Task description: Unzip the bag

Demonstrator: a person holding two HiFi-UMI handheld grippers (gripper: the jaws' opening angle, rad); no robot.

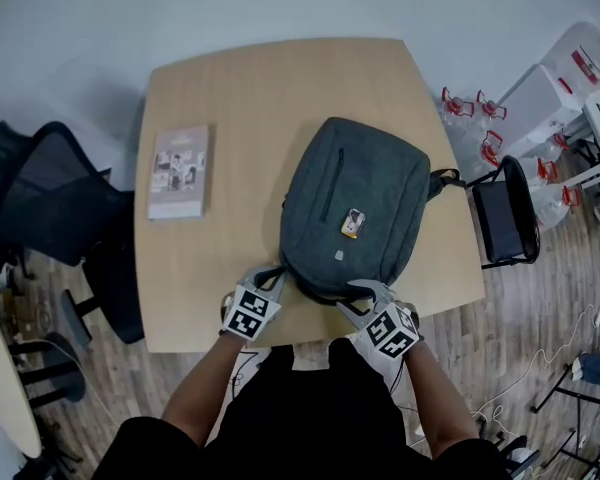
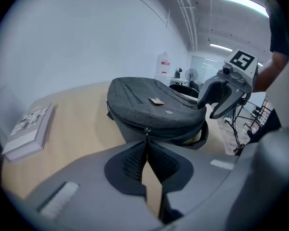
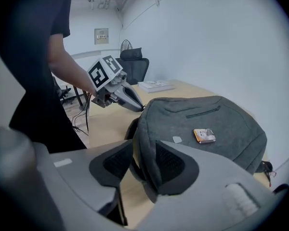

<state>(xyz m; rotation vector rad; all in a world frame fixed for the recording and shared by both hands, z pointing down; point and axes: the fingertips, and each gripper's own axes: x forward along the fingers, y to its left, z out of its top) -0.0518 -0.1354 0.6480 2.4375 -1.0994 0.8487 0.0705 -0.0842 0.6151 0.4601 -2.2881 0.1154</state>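
1. The grey bag (image 1: 355,203) lies flat on the worktop (image 1: 240,98), on its right half, with its near end at the edge closest to me.
2. My left gripper (image 2: 145,146) is at the bag's near left corner. Its fingers (image 2: 130,160) are pressed together on the zipper pull (image 2: 145,130) (a thin tab hanging from the zip line that runs round the bag's side).
3. My right gripper (image 3: 144,165) is at the near right corner. Its fingers (image 3: 171,165) are spread, and the bag's rounded edge stands between them. The fabric lies against the right finger, and bare worktop shows beside the left one.
4. A small orange tag (image 1: 353,223) sits on the bag's top face.
5. A book (image 1: 180,171) lies well apart from the bag, on the worktop's left side.
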